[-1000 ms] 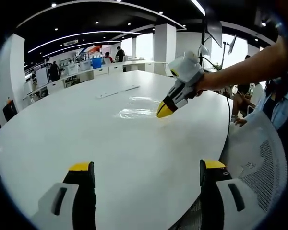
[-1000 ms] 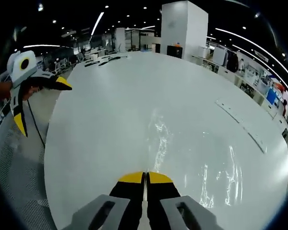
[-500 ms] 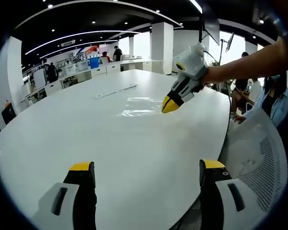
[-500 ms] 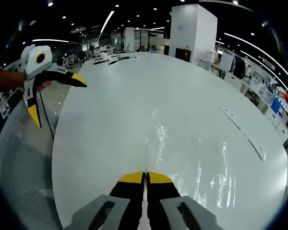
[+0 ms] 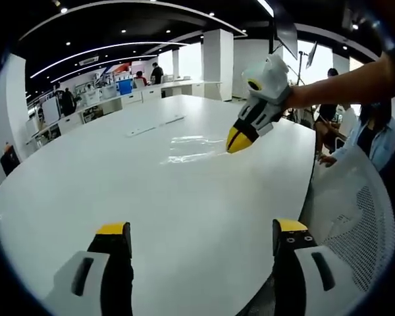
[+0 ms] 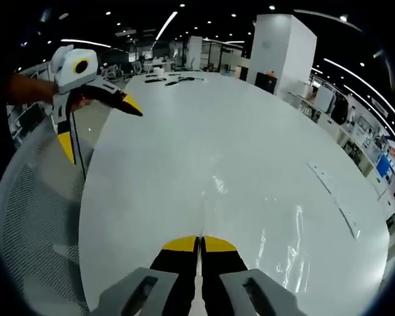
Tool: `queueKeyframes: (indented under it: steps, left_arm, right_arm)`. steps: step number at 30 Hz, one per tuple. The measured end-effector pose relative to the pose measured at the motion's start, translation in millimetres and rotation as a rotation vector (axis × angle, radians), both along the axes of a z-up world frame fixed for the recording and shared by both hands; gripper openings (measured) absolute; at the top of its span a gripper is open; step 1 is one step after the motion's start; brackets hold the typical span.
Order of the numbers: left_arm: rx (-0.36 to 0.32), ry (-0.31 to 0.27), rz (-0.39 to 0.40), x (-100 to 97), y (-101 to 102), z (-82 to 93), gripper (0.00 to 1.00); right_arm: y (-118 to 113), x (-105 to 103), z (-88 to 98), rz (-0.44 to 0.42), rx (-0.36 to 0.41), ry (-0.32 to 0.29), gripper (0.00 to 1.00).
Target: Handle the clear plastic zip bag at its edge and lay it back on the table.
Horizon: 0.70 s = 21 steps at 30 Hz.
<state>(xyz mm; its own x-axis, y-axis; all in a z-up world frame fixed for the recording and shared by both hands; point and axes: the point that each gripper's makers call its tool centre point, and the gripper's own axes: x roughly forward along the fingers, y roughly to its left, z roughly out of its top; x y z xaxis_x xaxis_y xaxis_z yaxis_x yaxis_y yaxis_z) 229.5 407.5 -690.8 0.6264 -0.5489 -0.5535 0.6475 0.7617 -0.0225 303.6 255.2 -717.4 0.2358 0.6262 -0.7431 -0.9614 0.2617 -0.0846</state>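
The clear plastic zip bag (image 5: pixel 187 148) lies on the white table (image 5: pixel 85 178), glinting under the lights. My right gripper (image 5: pixel 236 140) comes in from the right, shut on the bag's near edge, which is raised slightly off the table. In the right gripper view my right gripper (image 6: pixel 199 242) has its yellow-tipped jaws pressed together, and the bag (image 6: pixel 263 230) spreads out ahead on the table (image 6: pixel 184 131). My left gripper (image 5: pixel 201 228) hangs open over the table's near edge, holding nothing. The left gripper (image 6: pixel 100 128) also appears at upper left, open.
A white mesh chair (image 5: pixel 355 217) stands at the table's edge, and the chair (image 6: pixel 33 210) shows again at left. A flat white strip (image 5: pixel 155 125) lies farther back on the table. People sit to the right (image 5: pixel 372 131). Desks and a pillar stand behind.
My right gripper has risen a little with the bag's edge in it, lifting that edge off the table. The left gripper stays open and near the table's edge.
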Motion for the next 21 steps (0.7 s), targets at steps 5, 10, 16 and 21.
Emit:
queueKeyframes:
  steps: [5, 10, 16, 21]
  left_arm:
    - [0.005, 0.000, -0.007, 1.0, -0.4, -0.4, 0.86]
    - [0.012, 0.000, -0.016, 2.9, -1.9, -0.4, 0.86]
    - [0.021, -0.011, -0.032, 3.7, -6.6, 4.9, 0.84]
    - [0.022, -0.005, -0.034, 5.2, -6.4, 3.8, 0.83]
  right_arm:
    - [0.5, -7.5, 9.2, 0.002, 0.018, -0.004, 0.00]
    - [0.8, -13.4, 14.8, 0.016, 0.024, -0.008, 0.00]
    - [4.9, -20.4, 22.3, 0.052, 0.031, -0.009, 0.00]
    - [7.8, -23.5, 26.4, 0.081, 0.032, -0.010, 0.00]
